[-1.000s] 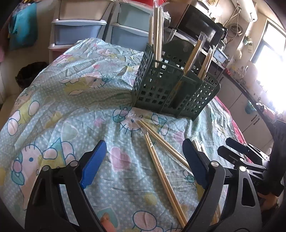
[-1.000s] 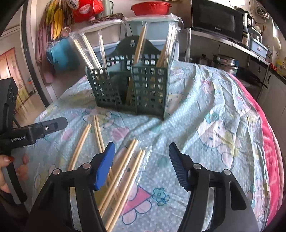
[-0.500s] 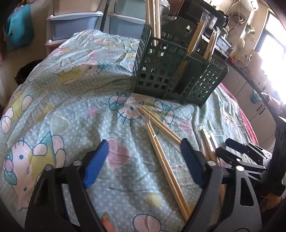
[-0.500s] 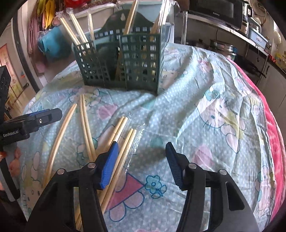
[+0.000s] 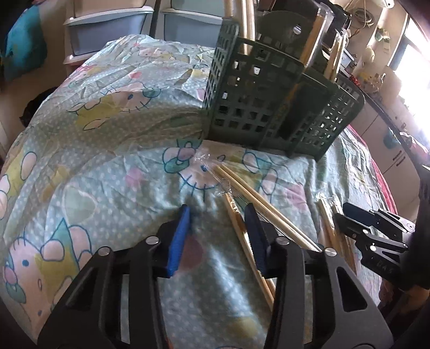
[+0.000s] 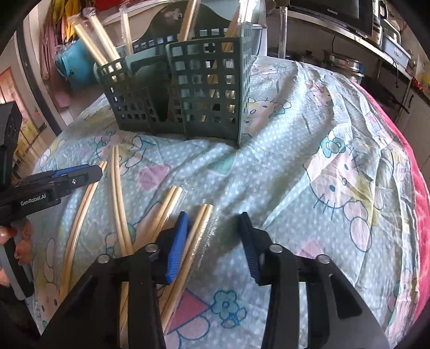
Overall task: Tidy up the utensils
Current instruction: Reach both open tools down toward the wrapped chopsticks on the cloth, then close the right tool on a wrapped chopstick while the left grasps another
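A dark green lattice utensil caddy (image 5: 271, 107) stands on the table with several wrapped chopstick pairs upright in it; it also shows in the right wrist view (image 6: 185, 88). Several wrapped chopstick pairs lie loose on the cloth. My left gripper (image 5: 216, 236) is open, low over the cloth, with one wrapped pair (image 5: 242, 231) running under its right finger. My right gripper (image 6: 212, 241) is open and straddles the tip of another wrapped pair (image 6: 196, 236). The other gripper shows at the right edge (image 5: 376, 233) and left edge (image 6: 53, 185).
The table is covered by a light blue cartoon-print cloth (image 5: 107, 134). Plastic drawer units (image 5: 113, 29) stand behind it. A microwave and shelves (image 6: 330, 10) are at the back right. A red cloth edge (image 6: 414, 188) runs along the right side.
Both grippers have moved forward and down toward the loose chopsticks, and both have narrowed their jaws. The caddy looks nearer in both views.
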Demonstrator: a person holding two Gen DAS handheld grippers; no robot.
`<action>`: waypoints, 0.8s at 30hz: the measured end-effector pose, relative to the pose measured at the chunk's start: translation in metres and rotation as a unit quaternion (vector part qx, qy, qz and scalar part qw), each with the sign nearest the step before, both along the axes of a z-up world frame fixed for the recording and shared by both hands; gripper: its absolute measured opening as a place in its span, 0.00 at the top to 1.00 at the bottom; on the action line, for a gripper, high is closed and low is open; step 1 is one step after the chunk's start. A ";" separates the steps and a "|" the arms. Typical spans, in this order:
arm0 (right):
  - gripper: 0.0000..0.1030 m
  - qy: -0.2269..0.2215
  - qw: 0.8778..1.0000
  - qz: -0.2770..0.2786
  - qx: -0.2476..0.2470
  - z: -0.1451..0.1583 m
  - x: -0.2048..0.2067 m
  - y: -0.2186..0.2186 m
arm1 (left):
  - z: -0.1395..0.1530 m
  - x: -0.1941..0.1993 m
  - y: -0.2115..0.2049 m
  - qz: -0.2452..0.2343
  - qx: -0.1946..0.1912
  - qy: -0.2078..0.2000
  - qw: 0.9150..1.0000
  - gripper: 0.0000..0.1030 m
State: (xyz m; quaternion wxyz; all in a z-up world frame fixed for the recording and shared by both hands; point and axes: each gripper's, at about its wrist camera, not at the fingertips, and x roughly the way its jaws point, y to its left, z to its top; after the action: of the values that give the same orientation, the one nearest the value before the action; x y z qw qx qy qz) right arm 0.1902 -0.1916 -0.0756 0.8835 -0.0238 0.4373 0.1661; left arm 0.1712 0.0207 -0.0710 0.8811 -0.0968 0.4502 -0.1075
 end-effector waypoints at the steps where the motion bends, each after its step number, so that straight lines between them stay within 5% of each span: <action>1: 0.72 0.001 1.000 -0.003 0.006 0.000 0.000 -0.002 | 0.000 0.001 0.002 0.000 -0.004 0.001 1.000 0.68; 10: 0.93 0.013 0.996 -0.033 0.086 0.003 0.006 -0.033 | -0.005 0.003 0.019 0.002 -0.048 0.011 0.999 0.81; 16: 0.95 -0.012 0.994 -0.031 0.101 0.019 -0.006 -0.034 | -0.008 0.006 0.033 -0.001 -0.090 0.024 0.996 0.86; 24: 0.95 -0.066 0.994 0.004 0.087 0.052 -0.021 -0.022 | -0.006 0.004 0.044 -0.029 -0.095 0.063 0.993 0.87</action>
State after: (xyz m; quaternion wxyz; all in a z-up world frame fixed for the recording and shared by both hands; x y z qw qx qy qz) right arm 0.1695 -0.2138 -0.0238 0.9085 0.0410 0.3619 0.2050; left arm 0.1754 0.0651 -0.0766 0.8342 -0.1737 0.4953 -0.1690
